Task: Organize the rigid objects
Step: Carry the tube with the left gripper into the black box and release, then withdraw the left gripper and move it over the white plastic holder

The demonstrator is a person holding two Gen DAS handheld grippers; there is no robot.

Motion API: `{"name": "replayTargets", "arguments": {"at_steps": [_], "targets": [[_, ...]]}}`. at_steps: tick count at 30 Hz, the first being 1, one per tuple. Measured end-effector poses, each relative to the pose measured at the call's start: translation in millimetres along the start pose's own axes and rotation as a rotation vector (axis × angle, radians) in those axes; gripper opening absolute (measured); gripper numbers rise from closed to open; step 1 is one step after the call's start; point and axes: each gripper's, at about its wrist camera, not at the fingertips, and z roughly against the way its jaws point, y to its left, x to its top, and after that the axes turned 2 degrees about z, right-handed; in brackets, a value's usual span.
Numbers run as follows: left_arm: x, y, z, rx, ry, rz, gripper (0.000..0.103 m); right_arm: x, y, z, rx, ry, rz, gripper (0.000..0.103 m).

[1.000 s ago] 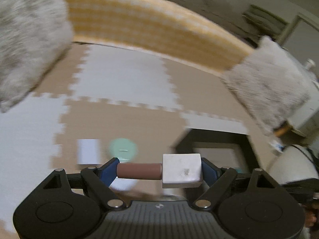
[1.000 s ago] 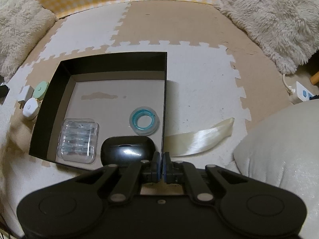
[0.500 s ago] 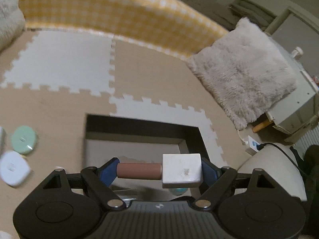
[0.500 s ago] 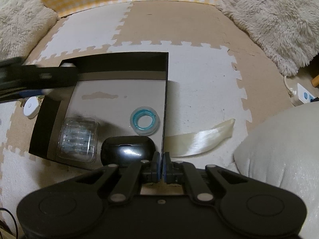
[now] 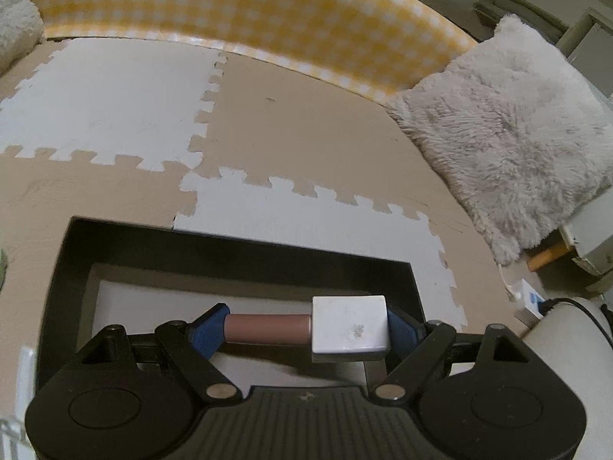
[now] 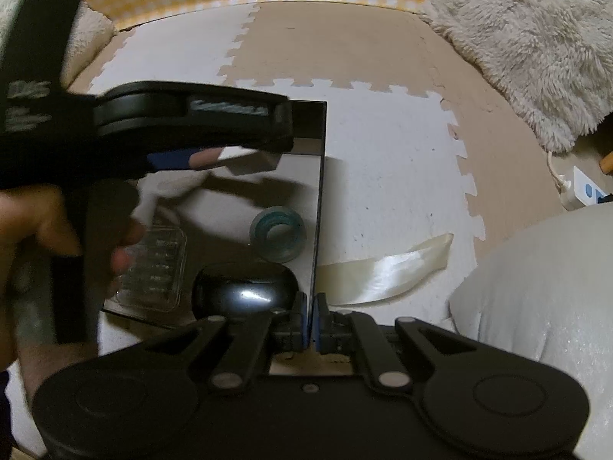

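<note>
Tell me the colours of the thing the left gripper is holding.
Reddish-brown tube with a white square cap, seen best in the left wrist view.

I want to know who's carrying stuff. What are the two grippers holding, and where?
Left hand-held gripper: a lipstick, squeezed end to end. Right hand-held gripper: pinching the box by its right wall.

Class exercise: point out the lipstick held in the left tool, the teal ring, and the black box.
lipstick (image 5: pixel 346 327): left wrist view, on its white square cap.
teal ring (image 6: pixel 277 233): right wrist view, on its upper rim.
black box (image 5: pixel 237 245): left wrist view, on its far wall.
</note>
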Motion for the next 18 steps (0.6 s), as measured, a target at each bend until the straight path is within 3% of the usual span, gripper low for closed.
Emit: {"name": "replayTargets", "arguments": {"at_steps": [7, 11, 18], "targets": [[1, -5, -16, -0.009, -0.008, -0.033, 0.086, 1, 0, -1, 0.000, 0.001, 0.004, 0.005], [2, 0, -17, -0.027, 0.001, 0.001, 0.095, 1, -1, -1, 0.008, 0.001, -0.003, 0.005], [-4, 2, -7, -0.005, 0.020, -0.056, 0.100, 1, -2, -3, 0.012, 0.005, -0.006, 0.005]]}}
